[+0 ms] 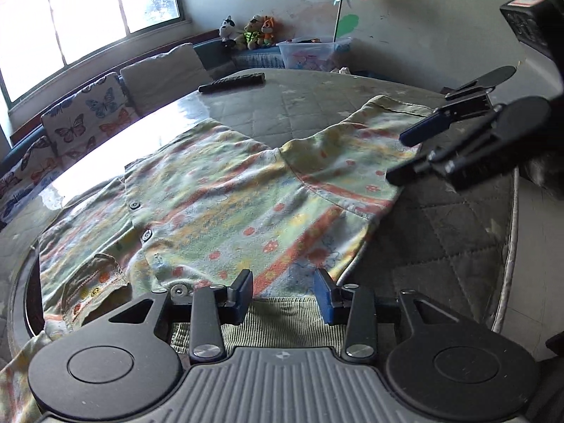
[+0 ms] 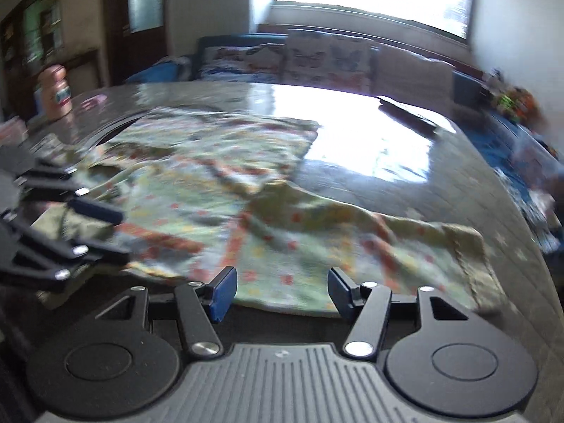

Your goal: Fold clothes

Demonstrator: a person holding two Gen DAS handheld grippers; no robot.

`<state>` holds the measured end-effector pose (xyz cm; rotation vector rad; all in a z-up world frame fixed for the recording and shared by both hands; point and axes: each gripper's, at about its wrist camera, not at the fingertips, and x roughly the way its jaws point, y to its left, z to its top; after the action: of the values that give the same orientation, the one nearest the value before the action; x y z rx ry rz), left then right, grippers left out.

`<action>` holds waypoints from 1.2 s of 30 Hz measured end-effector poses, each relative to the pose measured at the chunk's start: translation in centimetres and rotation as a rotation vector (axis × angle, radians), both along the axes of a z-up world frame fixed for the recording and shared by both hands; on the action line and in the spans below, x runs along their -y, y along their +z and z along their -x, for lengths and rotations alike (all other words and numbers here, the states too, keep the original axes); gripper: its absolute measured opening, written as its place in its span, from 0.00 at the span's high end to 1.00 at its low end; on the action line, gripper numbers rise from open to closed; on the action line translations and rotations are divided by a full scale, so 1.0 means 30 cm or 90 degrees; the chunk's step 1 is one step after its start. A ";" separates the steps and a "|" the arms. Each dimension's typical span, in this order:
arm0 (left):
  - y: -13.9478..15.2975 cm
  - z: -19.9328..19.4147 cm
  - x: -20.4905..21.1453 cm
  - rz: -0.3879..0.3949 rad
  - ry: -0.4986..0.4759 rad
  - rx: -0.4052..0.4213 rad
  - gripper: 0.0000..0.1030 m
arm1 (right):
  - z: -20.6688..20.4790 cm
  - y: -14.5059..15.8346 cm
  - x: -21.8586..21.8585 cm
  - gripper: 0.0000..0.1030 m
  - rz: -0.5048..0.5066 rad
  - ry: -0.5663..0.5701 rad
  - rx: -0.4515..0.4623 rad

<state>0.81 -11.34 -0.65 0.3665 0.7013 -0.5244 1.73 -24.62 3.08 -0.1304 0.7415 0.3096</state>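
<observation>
A pale green buttoned child's top [image 1: 218, 208] with orange and yellow flowers lies spread on the round table [image 1: 299, 102]; one sleeve [image 1: 373, 130] stretches to the far right. My left gripper [image 1: 283, 294] is open, its jaws just above the garment's near hem. My right gripper [image 2: 282, 290] is open over the near edge of the sleeve [image 2: 387, 243]. In the left wrist view the right gripper [image 1: 405, 157] shows over the sleeve, holding nothing. The left gripper [image 2: 112, 232] shows at the left in the right wrist view, which is blurred.
A black remote [image 1: 231, 83] lies on the far side of the table. A sofa with butterfly cushions [image 1: 84, 120] stands under the window. Plush toys [image 1: 250, 31] and a plastic box [image 1: 313, 53] sit behind. A pink bottle [image 2: 56, 91] stands at the table's far left.
</observation>
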 end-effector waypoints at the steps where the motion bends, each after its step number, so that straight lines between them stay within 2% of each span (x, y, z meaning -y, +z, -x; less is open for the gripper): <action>1: 0.006 -0.005 -0.001 0.003 0.003 0.002 0.59 | -0.009 -0.002 0.027 0.43 -0.007 -0.026 0.001; 6: 0.041 -0.038 -0.004 0.025 0.023 0.012 0.57 | -0.059 -0.022 0.200 0.44 -0.025 -0.186 0.013; 11: 0.046 -0.054 -0.004 0.035 0.038 0.010 0.51 | -0.090 -0.058 0.315 0.46 -0.022 -0.294 0.015; 15: 0.045 -0.060 -0.008 0.033 0.045 0.009 0.47 | -0.118 -0.089 0.360 0.49 -0.034 -0.337 0.006; 20: 0.049 -0.070 -0.020 0.039 0.058 0.009 0.42 | -0.124 -0.102 0.376 0.51 -0.046 -0.356 0.012; 23: 0.049 -0.075 -0.027 0.041 0.065 0.007 0.41 | -0.125 -0.103 0.373 0.60 -0.046 -0.359 0.018; 25: 0.046 -0.077 -0.029 0.041 0.069 0.006 0.40 | -0.128 -0.105 0.367 0.62 -0.037 -0.358 0.023; 27: 0.043 -0.078 -0.032 0.040 0.073 0.005 0.40 | -0.127 -0.102 0.363 0.84 -0.048 -0.350 0.024; 29: 0.040 -0.080 -0.036 0.038 0.078 0.004 0.39 | -0.131 -0.095 0.358 0.92 -0.060 -0.347 0.022; 33: 0.037 -0.080 -0.056 0.034 0.094 0.004 0.38 | -0.120 -0.039 0.336 0.93 -0.068 -0.331 0.049; 36: 0.044 -0.076 -0.080 0.035 0.104 0.010 0.38 | -0.101 0.065 0.304 0.93 -0.101 -0.293 0.079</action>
<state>3.08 -8.95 0.66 0.2580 0.6941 -0.3846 4.76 -33.75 5.04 0.1699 0.6008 -0.0782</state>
